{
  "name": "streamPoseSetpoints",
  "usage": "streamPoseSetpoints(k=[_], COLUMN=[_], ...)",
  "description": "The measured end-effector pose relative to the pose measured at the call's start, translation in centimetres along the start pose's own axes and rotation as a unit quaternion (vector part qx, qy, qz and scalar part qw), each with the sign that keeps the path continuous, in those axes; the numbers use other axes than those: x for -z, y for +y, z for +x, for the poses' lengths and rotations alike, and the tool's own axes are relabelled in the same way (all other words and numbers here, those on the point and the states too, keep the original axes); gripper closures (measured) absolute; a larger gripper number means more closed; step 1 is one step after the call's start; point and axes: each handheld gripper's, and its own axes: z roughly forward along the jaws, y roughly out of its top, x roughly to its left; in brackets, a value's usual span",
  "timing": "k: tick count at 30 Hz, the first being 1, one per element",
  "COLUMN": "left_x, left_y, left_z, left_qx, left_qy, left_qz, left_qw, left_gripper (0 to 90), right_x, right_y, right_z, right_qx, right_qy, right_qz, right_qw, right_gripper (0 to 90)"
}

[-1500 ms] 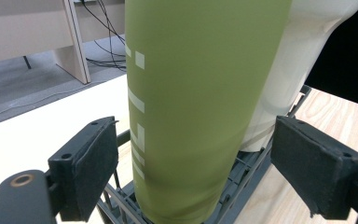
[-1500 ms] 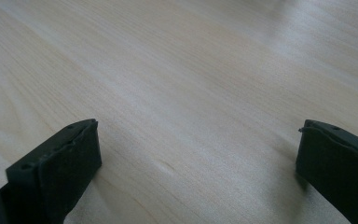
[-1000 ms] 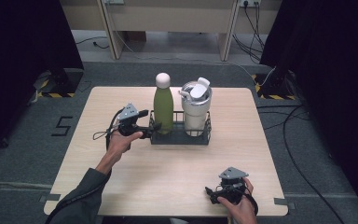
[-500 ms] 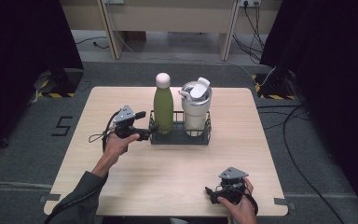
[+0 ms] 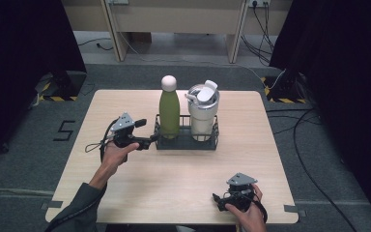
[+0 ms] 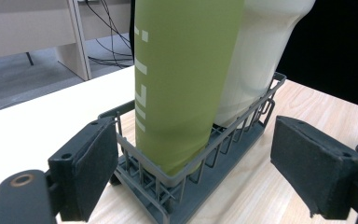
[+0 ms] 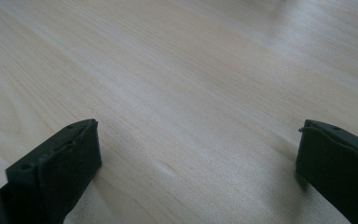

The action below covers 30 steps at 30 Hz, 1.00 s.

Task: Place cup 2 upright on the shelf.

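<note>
A dark wire rack [image 5: 186, 144] stands mid-table and holds a green bottle [image 5: 169, 111] with a pale cap and a white lidded tumbler [image 5: 203, 113]. My left gripper [image 5: 146, 132] is at the rack's left end, pointing at it, with its jaws apart. In the left gripper view the rack's [image 6: 186, 186] end corner and the green bottle [image 6: 182, 84] stand between the pads, with the tumbler [image 6: 261, 56] behind. The right-hand pad is clear of the rack. My right gripper [image 5: 217, 202] rests near the table's front edge, open [image 7: 196, 154] over bare wood.
The light wooden table [image 5: 174, 183] has open surface in front of the rack and on both sides. Cables trail from each gripper. Dark curtains flank the table, and floor cables lie beyond its far edge.
My left gripper has drifted a little to the left at the rack's end. The rack, the bottles and the right gripper have stayed put.
</note>
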Motion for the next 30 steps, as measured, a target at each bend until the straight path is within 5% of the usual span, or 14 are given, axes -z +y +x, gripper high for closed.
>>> streamPoseSetpoints(k=[30], left_x=[2.1], left_y=[-2.7], left_z=[-1.5], left_qx=[0.019], left_qy=[-0.018], left_qz=[0.011], left_qw=[0.9996], left_gripper=[14.9], right_x=[0.0], right_y=[0.0], right_z=[0.1], right_qx=[-0.002], right_qy=[0.000], right_qz=[0.000], right_qw=[1.0000], right_gripper=[0.3])
